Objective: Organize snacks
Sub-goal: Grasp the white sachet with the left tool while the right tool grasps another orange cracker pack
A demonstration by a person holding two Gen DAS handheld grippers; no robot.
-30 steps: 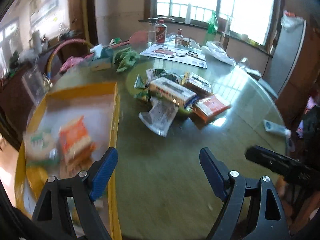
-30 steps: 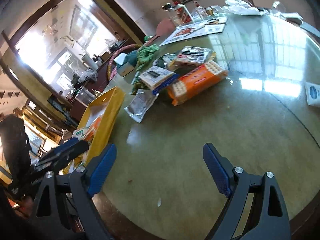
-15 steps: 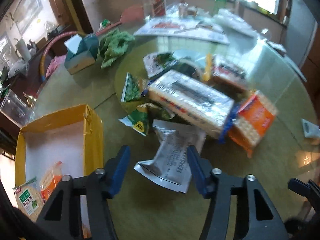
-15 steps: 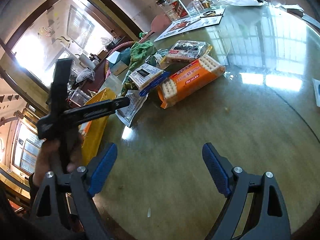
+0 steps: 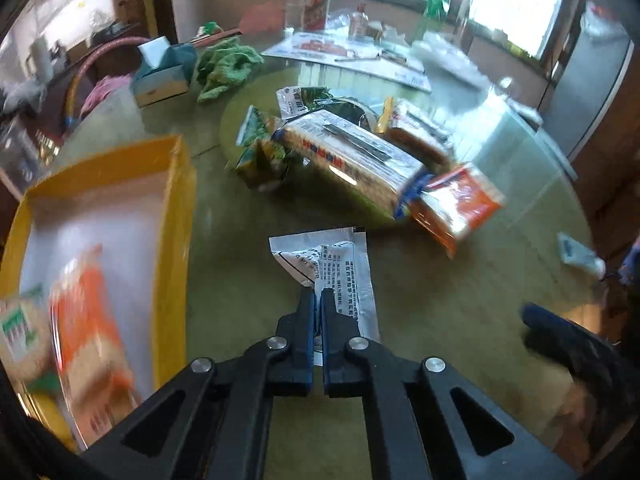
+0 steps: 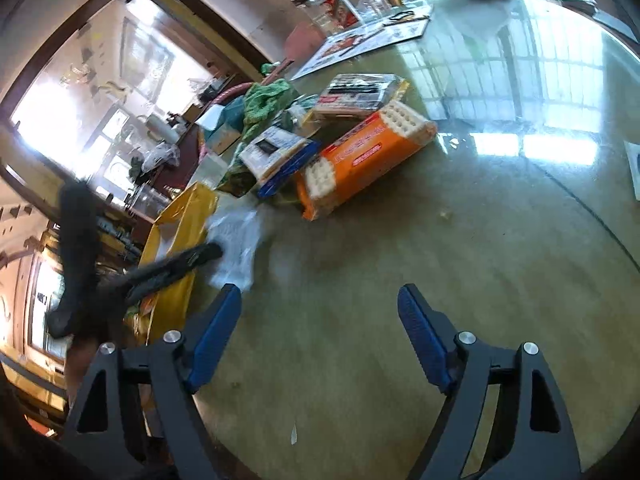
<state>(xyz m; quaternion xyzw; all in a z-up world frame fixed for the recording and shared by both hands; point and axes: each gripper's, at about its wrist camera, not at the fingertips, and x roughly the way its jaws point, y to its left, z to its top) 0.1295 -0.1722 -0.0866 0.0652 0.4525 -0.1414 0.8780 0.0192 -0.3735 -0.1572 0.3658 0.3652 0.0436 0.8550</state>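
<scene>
One left tool (image 5: 317, 294) tilted down, clamping silver packet (image 5: 344, 268)

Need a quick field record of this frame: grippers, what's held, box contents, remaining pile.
left gripper: jaws closed on the silver sachet, having just closed
right gripper: open, nothing between the fingers, above bare table
yellow box: open, holds an orange pack and a green-and-white pack, both blurred
pile left on table: blue-edged cracker pack, orange cracker pack, green snack bags, a clear-wrapped pack
other: green cloth, tissue box, bottles at far edge
</scene>
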